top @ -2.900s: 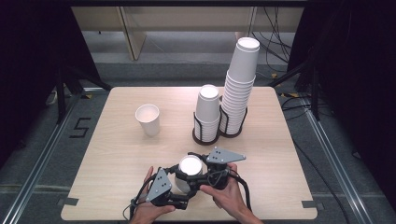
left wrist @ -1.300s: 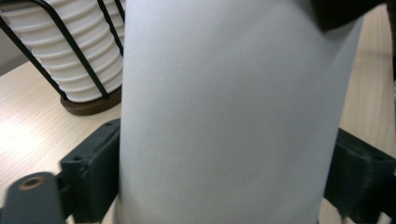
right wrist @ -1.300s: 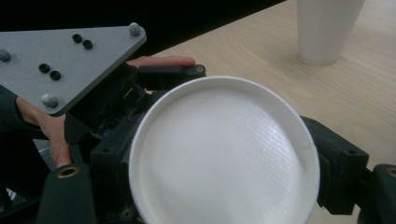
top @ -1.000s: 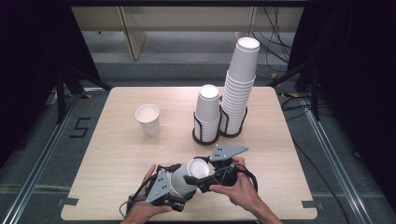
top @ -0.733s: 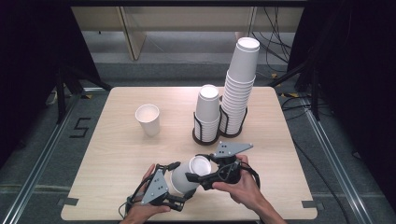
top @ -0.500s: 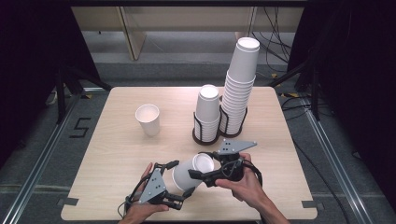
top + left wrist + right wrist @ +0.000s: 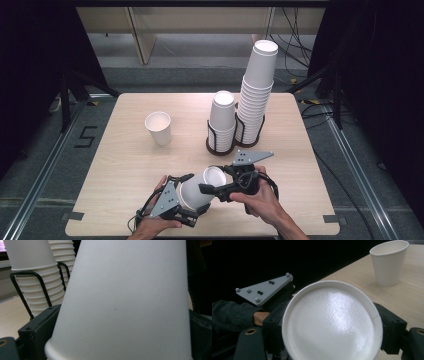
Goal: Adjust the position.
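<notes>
since the earlier frame the paper cup (image 7: 200,187) has tipped onto its side between both tools, low over the table's (image 7: 120,165) near edge, well short of the racked stacks (image 7: 235,125) and upright cup (image 7: 158,128). left gripper (image 7: 120,340) view: jaws just widened, flanking the cup's thin, crushable wall; contact unclear. right gripper (image 7: 332,345) view: jaws clamp its stiffer base end.
</notes>
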Demonstrator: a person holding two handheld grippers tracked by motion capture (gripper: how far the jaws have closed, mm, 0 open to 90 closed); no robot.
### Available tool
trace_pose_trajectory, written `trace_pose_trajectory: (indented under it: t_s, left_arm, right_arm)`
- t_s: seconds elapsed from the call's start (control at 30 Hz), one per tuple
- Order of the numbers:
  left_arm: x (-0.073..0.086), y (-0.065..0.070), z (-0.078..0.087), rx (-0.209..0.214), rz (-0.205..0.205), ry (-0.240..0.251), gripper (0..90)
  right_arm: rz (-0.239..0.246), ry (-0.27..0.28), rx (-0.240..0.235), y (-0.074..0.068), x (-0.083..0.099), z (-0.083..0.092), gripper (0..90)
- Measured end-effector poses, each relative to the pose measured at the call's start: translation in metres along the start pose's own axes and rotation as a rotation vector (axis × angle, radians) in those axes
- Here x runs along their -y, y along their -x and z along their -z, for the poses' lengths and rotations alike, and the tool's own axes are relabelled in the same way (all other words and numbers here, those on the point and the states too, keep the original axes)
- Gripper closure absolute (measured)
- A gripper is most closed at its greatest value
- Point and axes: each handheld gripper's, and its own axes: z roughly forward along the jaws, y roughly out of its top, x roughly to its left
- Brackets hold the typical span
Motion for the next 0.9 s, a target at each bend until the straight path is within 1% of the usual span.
trace_pose_trajectory:
  t_s: [0.03, 0.07, 0.13, 0.17, 0.23, 0.27, 0.3, 0.33, 0.37, 0.43, 0.47, 0.5, 0.53, 0.57, 0.6, 0.67, 0.7, 0.73, 0.77, 0.8, 0.83, 0.87, 0.9]
  left_arm:
    - [0.0, 0.0, 0.0, 0.002, 0.002, 0.0, 3.8]
    - [0.0, 0.0, 0.0, 0.005, 0.008, 0.002, 4.1]
    - [-0.002, -0.001, 0.001, 0.008, 0.008, -0.007, 4.8]
    - [-0.002, -0.001, 0.001, 0.011, 0.013, -0.01, 5.4]
    - [-0.003, -0.001, 0.001, 0.014, 0.013, -0.017, 6.5]
    - [-0.002, -0.001, 0.0, 0.019, 0.014, -0.007, 7.3]
    - [-0.003, -0.001, 0.0, 0.025, 0.013, -0.007, 8.0]
    - [-0.004, -0.002, 0.002, 0.021, 0.004, -0.037, 8.6]
    - [-0.005, -0.002, 0.002, 0.025, 0.0, -0.034, 9.6]
    - [-0.006, -0.002, 0.003, 0.028, -0.01, -0.046, 10.6]
    - [-0.006, -0.003, 0.003, 0.041, -0.01, -0.043, 11.2]
    - [-0.007, -0.003, 0.005, 0.047, -0.019, -0.067, 11.7]
    - [-0.007, -0.003, 0.005, 0.054, -0.021, -0.069, 12.0]
    - [-0.008, -0.004, 0.006, 0.072, -0.018, -0.068, 12.3]
    - [-0.009, -0.004, 0.008, 0.075, -0.028, -0.096, 12.9]
    - [-0.01, -0.005, 0.009, 0.091, -0.031, -0.113, 13.6]
    - [-0.011, -0.005, 0.009, 0.101, -0.035, -0.123, 14.0]
    - [-0.011, -0.006, 0.009, 0.107, -0.037, -0.136, 14.2]
    - [-0.012, -0.006, 0.01, 0.106, -0.04, -0.151, 14.5]
    - [-0.012, -0.006, 0.01, 0.108, -0.045, -0.165, 14.6]
    - [-0.012, -0.006, 0.009, 0.115, -0.051, -0.174, 14.8]
    - [-0.012, -0.007, 0.01, 0.12, -0.051, -0.185, 15.1]
    - [-0.012, -0.006, 0.008, 0.13, -0.043, -0.183, 15.5]
  right_arm:
    - [0.01, 0.001, 0.009, 0.001, 0.0, -0.001, 25.8]
    - [0.009, 0.003, 0.007, 0.001, 0.0, -0.001, 25.7]
    - [-0.001, 0.005, -0.001, 0.001, 0.0, 0.0, 25.7]
    - [-0.024, -0.002, 0.003, 0.0, 0.0, 0.001, 25.7]
    - [-0.021, -0.001, 0.003, 0.0, 0.0, 0.001, 25.4]
    - [-0.022, 0.001, 0.004, 0.0, 0.0, 0.001, 25.3]
    - [-0.025, 0.0, 0.003, 0.0, 0.0, 0.001, 25.0]
    - [-0.031, -0.003, 0.001, -0.001, 0.0, 0.001, 24.7]
    - [-0.032, -0.007, -0.002, 0.0, 0.0, 0.001, 24.3]
    - [-0.028, -0.011, -0.005, 0.0, 0.0, 0.002, 23.6]
    - [-0.005, -0.015, -0.008, 0.0, 0.0, 0.001, 23.3]
    - [0.002, -0.027, -0.005, 0.0, -0.001, 0.002, 22.8]
    - [0.02, -0.04, -0.014, 0.0, -0.001, 0.001, 21.5]
    - [0.039, -0.059, -0.008, 0.0, -0.001, 0.001, 20.6]
    - [0.066, -0.07, 0.011, -0.001, -0.002, 0.002, 19.2]
    - [0.092, -0.098, 0.009, -0.003, -0.004, 0.004, 17.7]
    - [0.099, -0.104, 0.009, -0.004, -0.005, 0.005, 17.4]
    - [0.106, -0.123, 0.008, -0.005, -0.006, 0.006, 16.8]
    - [0.12, -0.128, 0.009, -0.006, -0.007, 0.006, 16.5]
    - [0.135, -0.142, 0.02, -0.006, -0.008, 0.008, 16.5]
    - [0.153, -0.149, 0.014, -0.006, -0.01, 0.009, 16.3]
    - [0.145, -0.159, 0.019, -0.008, -0.01, 0.01, 16.1]
    - [0.174, -0.158, 0.014, -0.007, -0.011, 0.011, 16.1]
